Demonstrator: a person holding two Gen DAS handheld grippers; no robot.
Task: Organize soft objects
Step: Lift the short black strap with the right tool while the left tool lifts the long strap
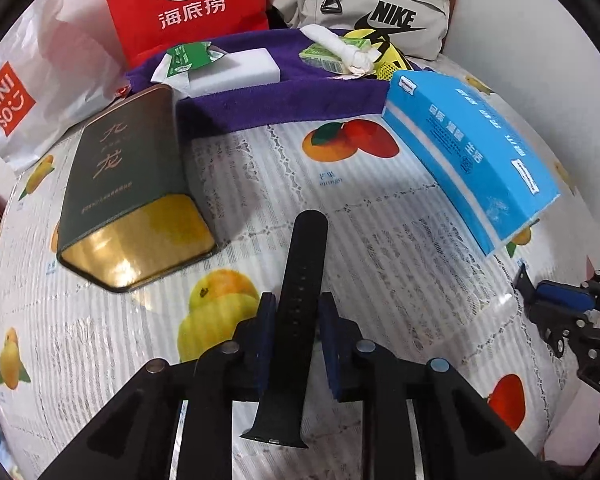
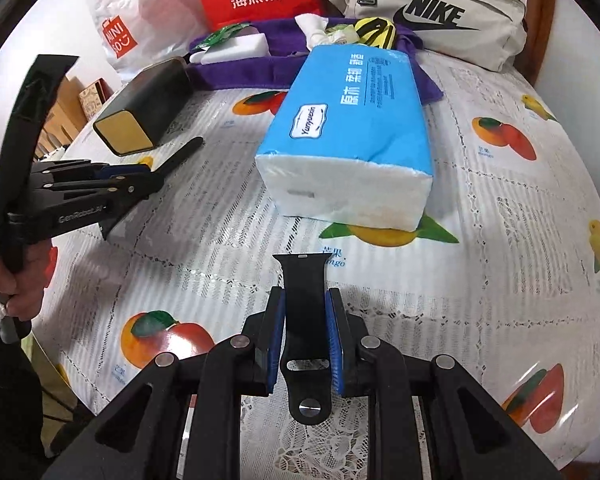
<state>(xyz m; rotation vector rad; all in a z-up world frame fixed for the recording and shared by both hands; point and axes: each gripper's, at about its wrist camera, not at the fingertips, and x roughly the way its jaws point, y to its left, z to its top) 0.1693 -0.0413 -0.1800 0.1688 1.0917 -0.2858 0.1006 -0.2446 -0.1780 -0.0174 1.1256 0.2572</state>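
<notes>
My left gripper (image 1: 295, 312) is shut on a long black watch strap with holes (image 1: 300, 280), held above the fruit-print tablecloth; it also shows in the right wrist view (image 2: 180, 158). My right gripper (image 2: 305, 308) is shut on a shorter black strap piece with a buckle slot (image 2: 303, 320); it shows at the right edge of the left wrist view (image 1: 556, 300). A blue tissue pack (image 2: 348, 128) lies ahead of the right gripper. A purple towel (image 1: 284, 96) at the back carries a white sponge (image 1: 236, 70), green packets and a rolled white cloth (image 1: 340, 46).
A dark green tin with a gold end (image 1: 132, 192) lies to the left. A red Haidilao bag (image 1: 184, 4), a white Miniso bag (image 1: 16, 100) and a grey Nike bag (image 1: 380, 4) stand along the back. The table edge (image 2: 80, 380) drops away at left.
</notes>
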